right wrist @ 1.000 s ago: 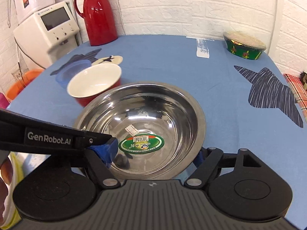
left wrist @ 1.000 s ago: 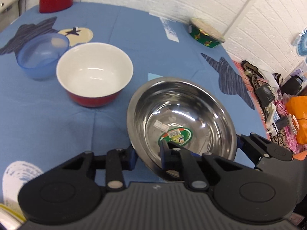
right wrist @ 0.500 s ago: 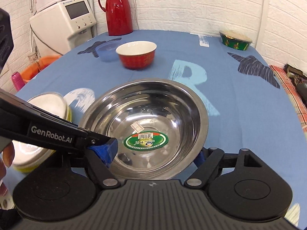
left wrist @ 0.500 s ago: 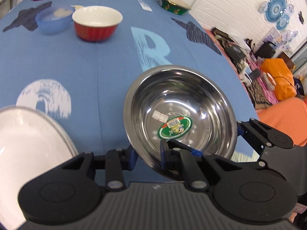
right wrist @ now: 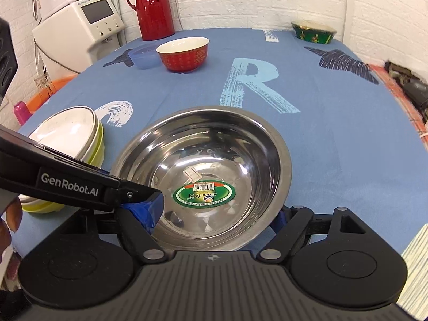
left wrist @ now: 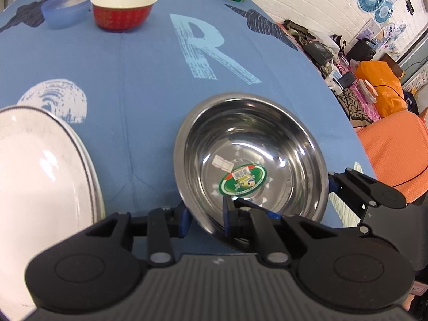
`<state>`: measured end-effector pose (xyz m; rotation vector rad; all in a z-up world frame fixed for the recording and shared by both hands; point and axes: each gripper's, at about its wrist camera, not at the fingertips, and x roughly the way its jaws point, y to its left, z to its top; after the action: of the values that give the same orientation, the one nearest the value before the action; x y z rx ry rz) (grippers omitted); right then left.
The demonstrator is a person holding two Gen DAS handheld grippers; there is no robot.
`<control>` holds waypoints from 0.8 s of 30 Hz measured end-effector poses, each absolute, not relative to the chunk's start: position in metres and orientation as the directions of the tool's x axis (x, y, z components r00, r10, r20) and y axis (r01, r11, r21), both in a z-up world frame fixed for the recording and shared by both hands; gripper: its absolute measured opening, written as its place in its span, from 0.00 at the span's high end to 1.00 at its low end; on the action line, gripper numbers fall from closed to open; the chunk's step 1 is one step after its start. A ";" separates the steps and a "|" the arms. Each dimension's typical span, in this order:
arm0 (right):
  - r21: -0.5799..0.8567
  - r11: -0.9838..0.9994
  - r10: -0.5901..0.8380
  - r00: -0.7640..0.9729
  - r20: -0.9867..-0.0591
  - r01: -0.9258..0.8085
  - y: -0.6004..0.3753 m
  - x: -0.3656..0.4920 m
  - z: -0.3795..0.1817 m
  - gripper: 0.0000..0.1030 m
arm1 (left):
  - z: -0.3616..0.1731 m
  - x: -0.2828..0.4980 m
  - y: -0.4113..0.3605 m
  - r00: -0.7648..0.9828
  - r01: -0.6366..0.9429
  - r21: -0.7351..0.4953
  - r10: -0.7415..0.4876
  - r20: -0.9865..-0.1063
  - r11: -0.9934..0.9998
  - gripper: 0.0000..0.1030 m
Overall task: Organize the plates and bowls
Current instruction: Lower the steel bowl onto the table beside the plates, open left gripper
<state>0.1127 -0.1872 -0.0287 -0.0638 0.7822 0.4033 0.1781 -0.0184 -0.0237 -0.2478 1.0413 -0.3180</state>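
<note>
Both grippers, left (left wrist: 204, 214) and right (right wrist: 216, 215), pinched the steel bowl's (right wrist: 203, 171) rim; uneven pull could slip it onto the table (right wrist: 334, 123).

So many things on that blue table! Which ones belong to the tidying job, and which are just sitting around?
Part of the job:
steel bowl, gripped by both grippers
stack of white and yellow-green bowls
red bowl
blue plastic bowl
green patterned bowl

Just lying about:
red thermos jug
white water dispenser
orange bag
</note>
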 end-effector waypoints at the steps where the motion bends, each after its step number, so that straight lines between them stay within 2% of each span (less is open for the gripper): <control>1: 0.100 0.922 0.333 0.633 -0.699 -0.375 -0.187 0.114 -0.029 0.35 | -0.023 0.179 -0.019 0.469 0.141 -0.337 -0.363 -0.806 0.931 0.90; 2: 0.103 0.922 0.333 0.628 -0.703 -0.373 -0.187 0.114 -0.029 0.35 | -0.022 0.179 -0.019 0.470 0.141 -0.325 -0.353 -0.809 0.935 0.88; 3: 0.099 0.924 0.328 0.628 -0.706 -0.370 -0.188 0.113 -0.030 0.35 | -0.021 0.179 -0.019 0.477 0.135 -0.308 -0.334 -0.813 0.942 0.78; 5: 0.084 0.932 0.307 0.643 -0.702 -0.354 -0.193 0.110 -0.027 0.34 | -0.018 0.178 -0.018 0.485 0.151 -0.318 -0.350 -0.801 0.936 0.70; 7: 0.088 0.942 0.292 0.660 -0.692 -0.324 -0.202 0.107 -0.021 0.34 | -0.013 0.175 -0.014 0.506 0.151 -0.340 -0.368 -0.780 0.928 0.50; 14: 0.150 0.962 0.270 0.732 -0.626 -0.226 -0.230 0.089 -0.003 0.33 | 0.014 0.163 -0.006 0.620 0.151 -0.263 -0.298 -0.726 0.953 0.50; 24: 0.307 0.919 0.391 0.681 -0.619 -0.249 -0.218 0.110 0.011 0.33 | 0.027 0.162 0.017 0.656 0.118 -0.250 -0.264 -0.707 0.961 0.49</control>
<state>0.1096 -0.2177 0.0114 0.2042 0.7391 0.3623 0.1621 0.0168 0.0270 -0.1888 0.8281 -0.2181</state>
